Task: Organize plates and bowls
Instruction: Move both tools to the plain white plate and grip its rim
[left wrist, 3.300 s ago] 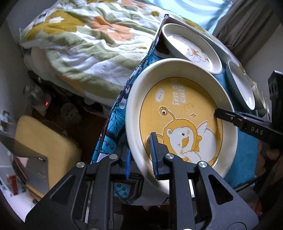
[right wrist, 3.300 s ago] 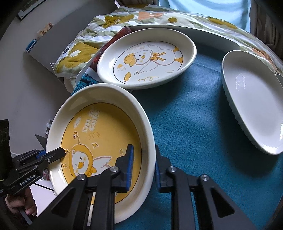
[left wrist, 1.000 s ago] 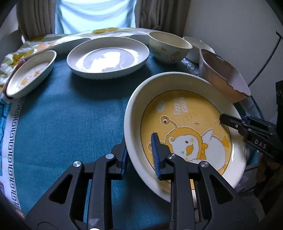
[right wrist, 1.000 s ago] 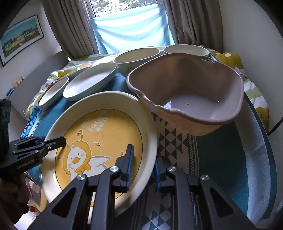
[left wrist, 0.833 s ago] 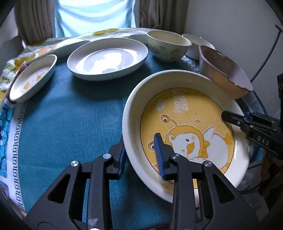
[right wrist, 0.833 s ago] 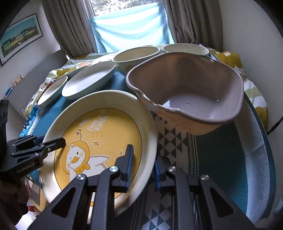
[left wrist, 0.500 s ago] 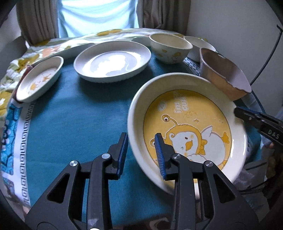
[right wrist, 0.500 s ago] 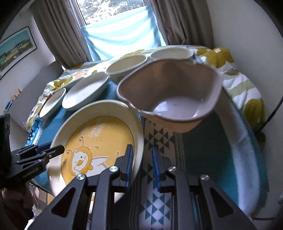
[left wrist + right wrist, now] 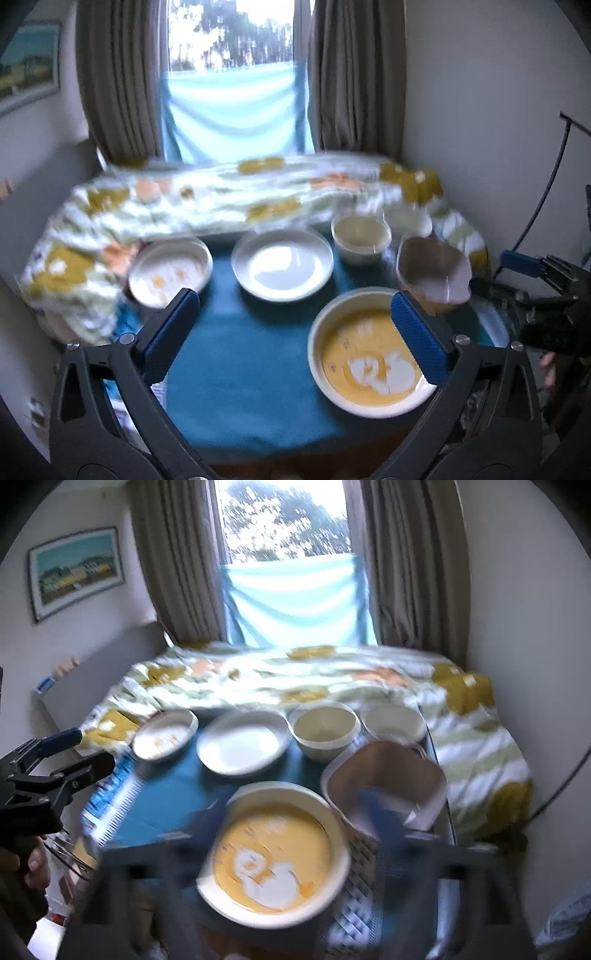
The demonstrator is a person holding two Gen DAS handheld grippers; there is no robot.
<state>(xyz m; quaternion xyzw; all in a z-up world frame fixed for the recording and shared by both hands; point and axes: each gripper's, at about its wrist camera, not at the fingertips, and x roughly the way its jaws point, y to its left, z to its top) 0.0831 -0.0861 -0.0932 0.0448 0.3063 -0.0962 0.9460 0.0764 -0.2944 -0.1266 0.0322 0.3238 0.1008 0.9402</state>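
The yellow cartoon plate [image 9: 369,356] lies flat on the teal cloth at the table's near right, next to the brown bowl [image 9: 434,271]; it also shows in the right wrist view [image 9: 275,853]. My left gripper [image 9: 295,332] is open wide and empty, pulled back above the table. My right gripper [image 9: 295,823] is blurred by motion, with its jaws spread apart and empty, above the yellow plate. A plain white plate [image 9: 282,267], a small duck plate [image 9: 170,271] and two cream bowls [image 9: 360,234] [image 9: 393,723] stand further back.
A flowered quilt [image 9: 221,206] lies behind the dishes, below a curtained window. The table's near edge [image 9: 295,448] is just in front of me. A patterned mat [image 9: 362,904] lies under the plate's right side. A cable [image 9: 546,184] runs down the right wall.
Both grippers have let go of the yellow plate, opened wide and drawn back and up. The plate now rests on the table beside the brown bowl.
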